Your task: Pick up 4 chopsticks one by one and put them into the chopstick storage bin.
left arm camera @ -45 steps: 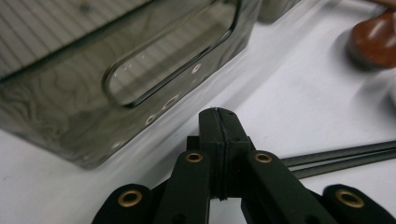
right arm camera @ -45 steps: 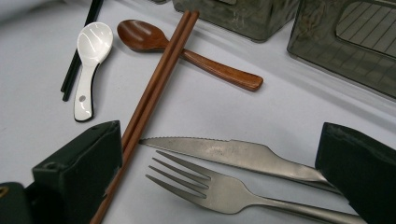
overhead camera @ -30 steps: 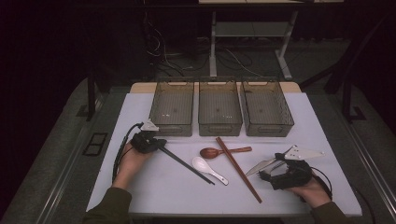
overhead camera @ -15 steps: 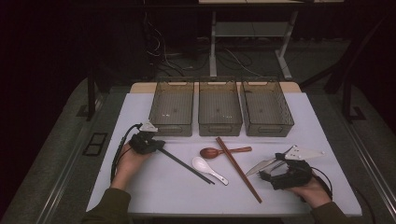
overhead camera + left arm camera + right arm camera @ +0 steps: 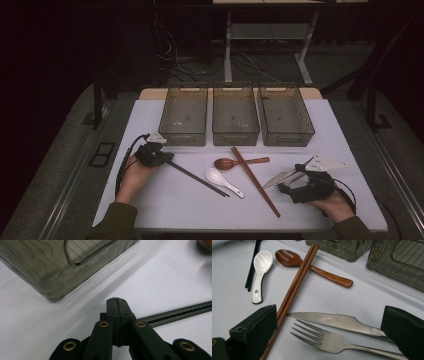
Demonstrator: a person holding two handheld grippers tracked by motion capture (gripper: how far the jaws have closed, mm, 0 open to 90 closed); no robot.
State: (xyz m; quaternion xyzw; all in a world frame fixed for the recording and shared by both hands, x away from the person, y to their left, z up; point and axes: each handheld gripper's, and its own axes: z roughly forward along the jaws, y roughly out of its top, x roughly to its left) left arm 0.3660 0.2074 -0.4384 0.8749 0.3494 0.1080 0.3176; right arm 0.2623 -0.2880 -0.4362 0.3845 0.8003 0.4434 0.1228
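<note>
The left claw (image 5: 161, 158) is shut tight, its jaws pressed flat together, and the black chopsticks (image 5: 199, 178) run out from just beside its tip. In the left gripper view the black chopsticks (image 5: 175, 313) pass behind the closed jaws and off to that claw's right; whether the pads actually pinch their near end I cannot tell. Their long axis leads away from the left claw toward the white spoon (image 5: 223, 182), with the left bin (image 5: 183, 116) close ahead of the claw.

The right claw (image 5: 290, 181) stands wide open on the table (image 5: 165, 210). Between its jaws lie the knife (image 5: 337, 321) and the fork (image 5: 329, 340), blade tip and tines pointing away from the claw, neither pressed by a pad. The brown chopsticks (image 5: 297, 282) slant past its left jaw, crossing over the wooden spoon (image 5: 312, 266).

By my reading, the black chopsticks belong to the left hand, the nearer one, and a lift toward a bin follows.
</note>
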